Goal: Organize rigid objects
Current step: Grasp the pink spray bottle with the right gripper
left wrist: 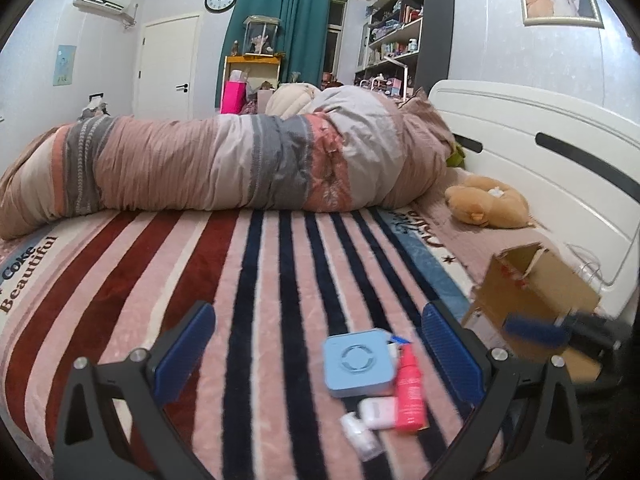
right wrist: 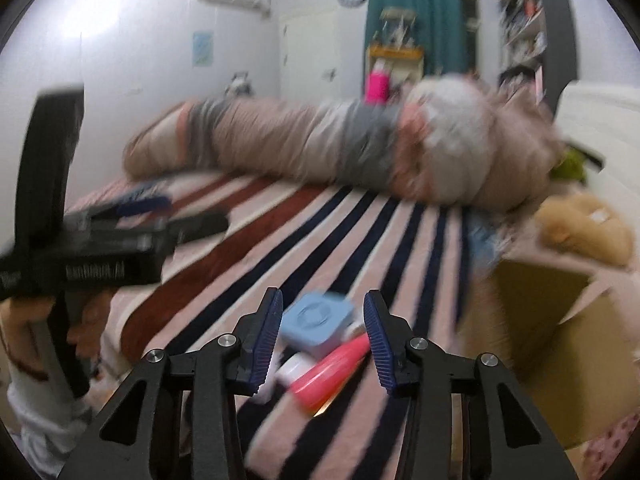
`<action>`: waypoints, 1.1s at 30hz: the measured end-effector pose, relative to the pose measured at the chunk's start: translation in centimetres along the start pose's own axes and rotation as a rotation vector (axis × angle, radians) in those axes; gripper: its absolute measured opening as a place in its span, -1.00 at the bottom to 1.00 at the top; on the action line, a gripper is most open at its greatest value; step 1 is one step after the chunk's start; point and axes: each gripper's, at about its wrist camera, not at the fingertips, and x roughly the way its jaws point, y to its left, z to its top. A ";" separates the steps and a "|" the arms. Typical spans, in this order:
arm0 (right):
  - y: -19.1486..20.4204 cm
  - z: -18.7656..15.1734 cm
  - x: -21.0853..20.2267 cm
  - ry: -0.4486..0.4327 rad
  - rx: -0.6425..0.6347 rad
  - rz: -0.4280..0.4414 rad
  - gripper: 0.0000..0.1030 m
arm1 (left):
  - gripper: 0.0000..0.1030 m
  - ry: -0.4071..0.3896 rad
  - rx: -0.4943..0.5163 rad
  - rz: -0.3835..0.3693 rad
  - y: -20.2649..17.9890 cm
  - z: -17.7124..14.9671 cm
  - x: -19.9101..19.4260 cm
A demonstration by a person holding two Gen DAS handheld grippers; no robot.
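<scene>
A light blue square box, a pink bottle and two small white items lie together on the striped blanket. My left gripper is open wide and empty, with the pile between its fingers, nearer the right one. In the blurred right wrist view, my right gripper is open and empty just above the blue box and the pink bottle. The right gripper also shows at the right edge of the left wrist view.
An open cardboard box stands right of the pile and shows in the right wrist view. A rolled duvet lies across the bed behind. A tan plush toy sits by the white headboard.
</scene>
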 end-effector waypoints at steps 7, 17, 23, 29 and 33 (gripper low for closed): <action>-1.1 -3.6 8.9 0.278 0.136 -0.056 -0.26 | 0.99 0.111 -0.011 0.015 2.6 -2.3 4.5; -2.6 -5.4 12.4 0.332 0.248 -0.057 -0.17 | 0.99 0.128 -0.015 -0.016 2.6 -2.9 5.6; -2.5 -5.5 11.9 0.307 0.204 -0.107 -0.40 | 0.99 0.136 -0.007 -0.028 2.2 -2.9 5.6; -2.8 -6.1 10.8 0.297 0.153 -0.131 -0.45 | 0.99 0.137 -0.006 -0.028 2.0 -2.9 5.5; -3.0 -6.6 11.3 0.296 0.154 -0.139 -0.45 | 0.99 0.146 0.004 -0.044 1.7 -3.0 5.8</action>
